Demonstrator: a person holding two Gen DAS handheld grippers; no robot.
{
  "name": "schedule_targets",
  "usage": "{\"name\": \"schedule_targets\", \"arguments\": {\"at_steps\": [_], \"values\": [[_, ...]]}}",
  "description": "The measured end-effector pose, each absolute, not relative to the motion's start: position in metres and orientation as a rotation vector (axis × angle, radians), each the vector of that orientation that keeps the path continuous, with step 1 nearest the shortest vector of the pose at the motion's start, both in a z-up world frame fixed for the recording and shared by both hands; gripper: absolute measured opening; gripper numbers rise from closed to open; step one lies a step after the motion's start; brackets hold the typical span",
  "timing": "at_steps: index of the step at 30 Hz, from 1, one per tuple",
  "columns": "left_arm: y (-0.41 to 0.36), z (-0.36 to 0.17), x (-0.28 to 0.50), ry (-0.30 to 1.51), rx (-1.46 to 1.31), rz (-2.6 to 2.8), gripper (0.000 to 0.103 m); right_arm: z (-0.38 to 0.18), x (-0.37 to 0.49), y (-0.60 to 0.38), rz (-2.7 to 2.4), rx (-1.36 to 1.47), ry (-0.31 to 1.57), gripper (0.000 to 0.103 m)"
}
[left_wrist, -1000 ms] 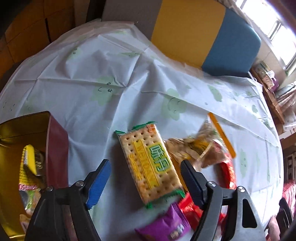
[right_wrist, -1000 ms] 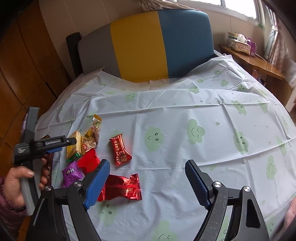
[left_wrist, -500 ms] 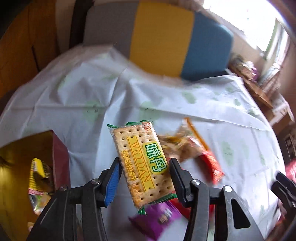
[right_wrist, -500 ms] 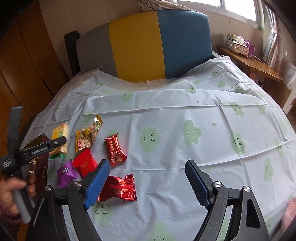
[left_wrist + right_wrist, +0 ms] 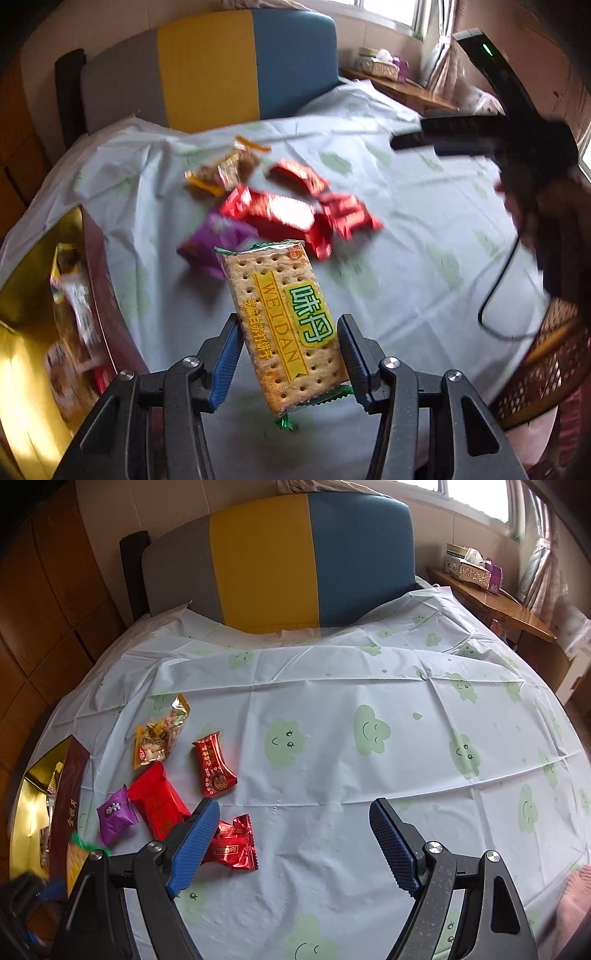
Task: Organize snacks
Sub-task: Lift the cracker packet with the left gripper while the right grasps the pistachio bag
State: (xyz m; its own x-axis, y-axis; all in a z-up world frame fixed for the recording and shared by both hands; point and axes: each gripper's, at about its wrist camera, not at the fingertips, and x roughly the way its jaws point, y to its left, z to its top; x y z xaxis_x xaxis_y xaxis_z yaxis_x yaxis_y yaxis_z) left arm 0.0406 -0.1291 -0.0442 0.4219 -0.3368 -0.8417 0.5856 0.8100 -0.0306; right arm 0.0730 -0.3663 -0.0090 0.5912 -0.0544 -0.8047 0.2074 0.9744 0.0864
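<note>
Cracker pack lifted, headed for the box

The left gripper [image 5: 288, 354] has its fingers clenched on the cracker pack [image 5: 284, 325], held clear of the bed cover [image 5: 332, 709] so it can swing to the gold box [image 5: 33, 332] at frame left. The right gripper [image 5: 291, 845] hovers, fingers released and empty, near the remaining snacks [image 5: 159, 805] at lower left.

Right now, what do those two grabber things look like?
Both the left gripper and the right gripper are made of black metal arms with shiny silver bolts, and each has two fingers faced with bumpy blue pads. In the left wrist view, the right one shows a black handle with a small green light and a thin black cable.
</note>
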Motion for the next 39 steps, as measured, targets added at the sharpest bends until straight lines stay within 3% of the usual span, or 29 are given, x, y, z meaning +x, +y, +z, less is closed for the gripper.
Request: {"name": "schedule_targets", "arguments": {"at_steps": [5, 17, 35, 37, 39], "values": [[-0.114, -0.073, 0.021, 0.999, 0.305, -0.566, 0.053, -0.015, 0.074, -0.364, -0.125, 0.213, 0.948, 0.084], [-0.099, -0.077, 0.016, 0.966, 0.171, -0.599, 0.054, -0.023, 0.089, -0.328, 0.067, 0.367, 0.970, 0.084], [-0.092, -0.079, 0.016, 0.950, 0.113, -0.634, 0.053, -0.068, 0.227, -0.256, 0.022, 0.407, 1.028, 0.084], [-0.091, -0.079, 0.016, 0.949, 0.111, -0.639, 0.054, -0.076, 0.236, -0.250, 0.011, 0.382, 1.040, 0.080], [-0.091, -0.079, 0.016, 0.948, 0.109, -0.641, 0.054, -0.082, 0.243, -0.240, 0.009, 0.323, 1.057, 0.055]]}}
